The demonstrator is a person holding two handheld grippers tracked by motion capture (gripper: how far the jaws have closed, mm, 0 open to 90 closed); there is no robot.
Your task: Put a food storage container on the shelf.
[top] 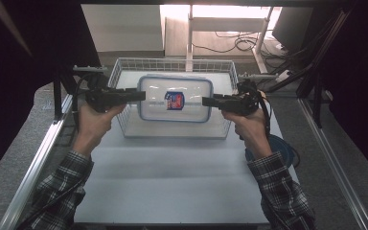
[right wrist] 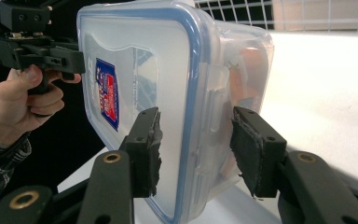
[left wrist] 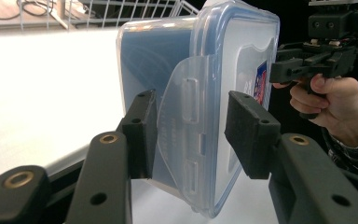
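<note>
container between 2 hand-held grippers, above the basket

the left hand-held gripper [top: 141,95] straddles the left end latch of the clear lidded container [top: 175,99], jaws apart. the container lies lid-up, long axis left-right, above the wire basket [top: 124,68] on the tabletop [top: 172,182]. the right hand-held gripper [top: 206,101] straddles its right end, jaws also apart.

The only marking is a small red-and-blue label [top: 174,100] on the clear lid [top: 191,93] of the plastic container [right wrist: 242,74], with pale lettering too small and blurred to read in the high view or either gripper view.
</note>
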